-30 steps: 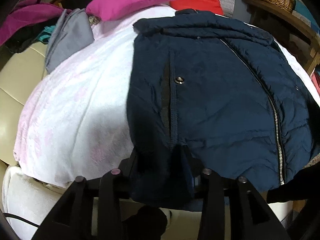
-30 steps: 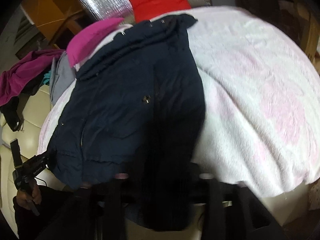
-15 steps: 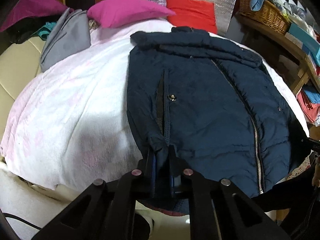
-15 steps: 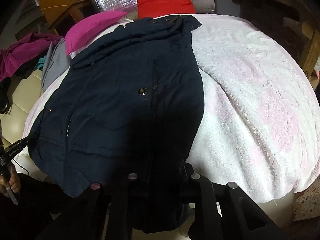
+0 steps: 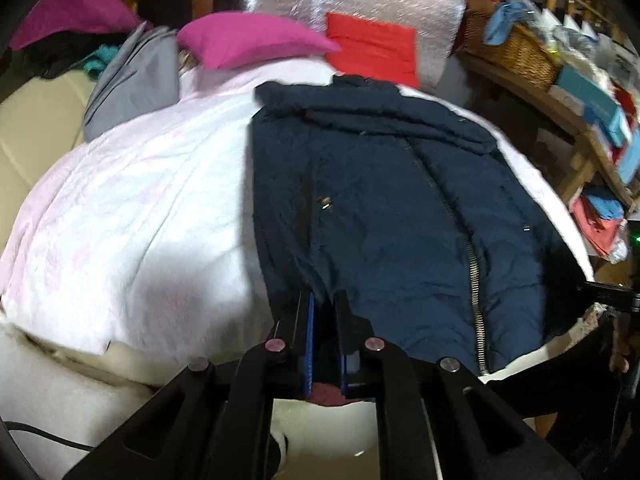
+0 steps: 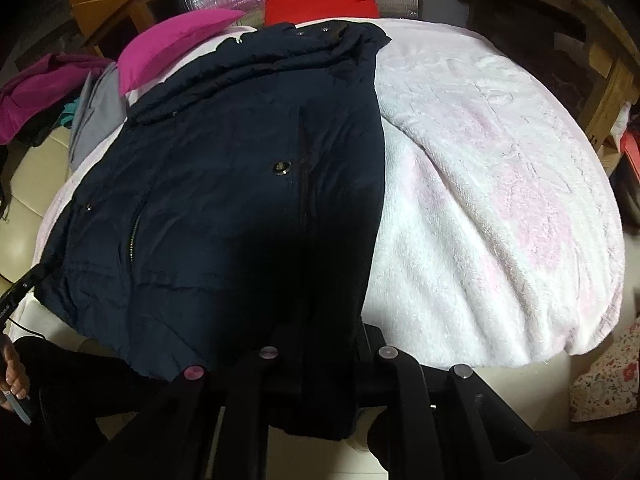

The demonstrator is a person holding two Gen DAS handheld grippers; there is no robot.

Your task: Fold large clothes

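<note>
The padded navy zip-front jacket (image 5: pixel 400 216) lies flat on the pink-white fleece blanket (image 5: pixel 132 208). Left claw (image 5: pixel 322 304) and right claw (image 6: pixel 320 344) each pinch its hem at 6 o'clock. It looks bulky, soft and slippery; the hem corners seem the best hold.

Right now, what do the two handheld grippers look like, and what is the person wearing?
Both the left gripper and right gripper are matte black, with angular linkage arms and round pinkish-silver pivot pins. The left one has blue finger pads. A thin black cable trails beside it. The person's clothing looks dark.
</note>
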